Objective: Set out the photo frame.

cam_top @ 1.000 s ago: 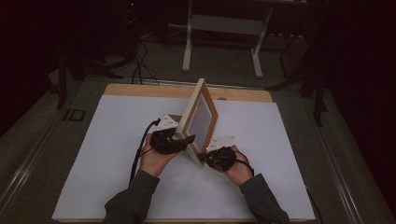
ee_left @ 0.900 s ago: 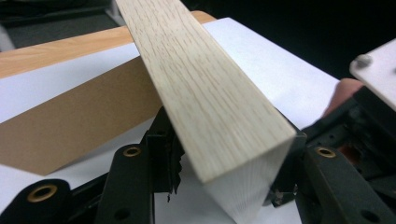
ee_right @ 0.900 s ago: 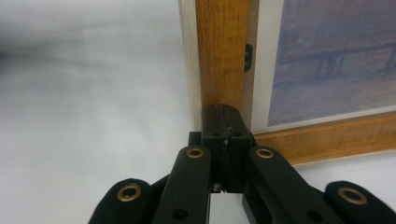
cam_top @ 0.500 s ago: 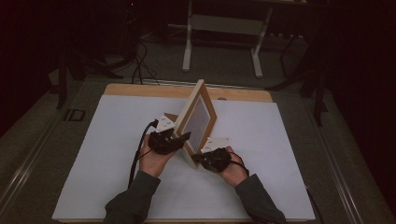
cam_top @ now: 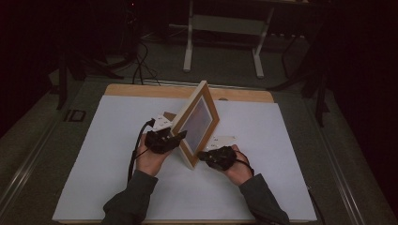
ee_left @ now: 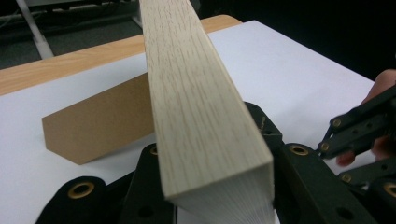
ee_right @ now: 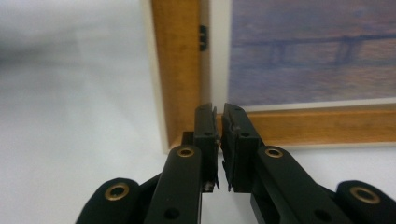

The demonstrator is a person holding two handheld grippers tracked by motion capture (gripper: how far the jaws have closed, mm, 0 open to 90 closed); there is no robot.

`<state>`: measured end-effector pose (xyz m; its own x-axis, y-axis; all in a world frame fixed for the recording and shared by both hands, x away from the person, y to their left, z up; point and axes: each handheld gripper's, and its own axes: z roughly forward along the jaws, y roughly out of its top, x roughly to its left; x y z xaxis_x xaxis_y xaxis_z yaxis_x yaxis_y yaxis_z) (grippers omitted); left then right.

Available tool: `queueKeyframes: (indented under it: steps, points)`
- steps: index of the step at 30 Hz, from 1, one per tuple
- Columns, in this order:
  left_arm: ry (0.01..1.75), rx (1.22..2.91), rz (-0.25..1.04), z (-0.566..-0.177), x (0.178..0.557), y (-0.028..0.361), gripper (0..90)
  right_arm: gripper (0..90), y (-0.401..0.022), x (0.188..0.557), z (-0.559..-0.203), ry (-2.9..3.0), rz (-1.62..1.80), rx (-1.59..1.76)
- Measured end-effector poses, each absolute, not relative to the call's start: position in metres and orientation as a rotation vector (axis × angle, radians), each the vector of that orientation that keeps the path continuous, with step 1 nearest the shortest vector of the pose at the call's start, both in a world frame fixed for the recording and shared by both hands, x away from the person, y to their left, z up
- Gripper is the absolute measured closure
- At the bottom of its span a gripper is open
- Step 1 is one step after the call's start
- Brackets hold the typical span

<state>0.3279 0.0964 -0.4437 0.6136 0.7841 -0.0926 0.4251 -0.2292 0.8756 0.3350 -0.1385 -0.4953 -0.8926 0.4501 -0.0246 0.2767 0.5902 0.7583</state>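
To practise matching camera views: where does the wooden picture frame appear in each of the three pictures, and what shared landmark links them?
High view: the wooden picture frame stands at the centre, between the two grippers.
Left gripper view: its pale side edge runs from top centre down between the jaws.
Right gripper view: its front corner sits just beyond the jaws.
Shared landmark: the white table cover, beneath the frame in each.

Looks like a lab or recording studio rather than a home. Dim room, dark all round, with light falling on the table (cam_top: 117,89) alone. Wooden tabletop covered by a plain white sheet (cam_top: 277,154), bare but for the work in hand. Beyond the grippers, on the far side, grey carpeted floor (cam_top: 225,65), loose black cables (cam_top: 138,65) trailing across it, and the white metal legs of a stand (cam_top: 190,35).
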Motion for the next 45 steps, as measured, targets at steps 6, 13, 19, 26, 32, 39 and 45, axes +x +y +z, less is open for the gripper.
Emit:
queueKeyframes:
  steps: [6, 13, 19, 26, 32, 39, 45]
  points:
    - [0.957, 1.864, 0.457, -0.444, 0.330, 0.099, 70.0, 82.9, -0.144, 0.338, -0.491, 2.578, 1.196, 0.640]
    - [0.954, 1.839, 0.391, -0.445, 0.335, 0.110, 71.2, 81.9, -0.145, 0.341, -0.488, 2.563, 1.194, 0.649]
    - [0.943, 1.825, 0.350, -0.446, 0.339, 0.116, 71.7, 81.1, -0.147, 0.344, -0.481, 2.547, 1.186, 0.646]
    - [0.919, 1.799, 0.280, -0.449, 0.344, 0.128, 72.5, 79.3, -0.159, 0.354, -0.474, 2.522, 1.118, 0.675]
    - [0.895, 1.768, 0.210, -0.451, 0.346, 0.132, 73.6, 75.7, -0.171, 0.366, -0.465, 2.482, 1.094, 0.716]
    - [0.872, 1.759, 0.171, -0.452, 0.348, 0.133, 74.2, 72.8, -0.186, 0.379, -0.455, 2.439, 1.109, 0.781]
    - [0.861, 1.733, 0.113, -0.454, 0.351, 0.137, 74.8, 66.7, -0.199, 0.389, -0.447, 2.381, 1.151, 0.855]
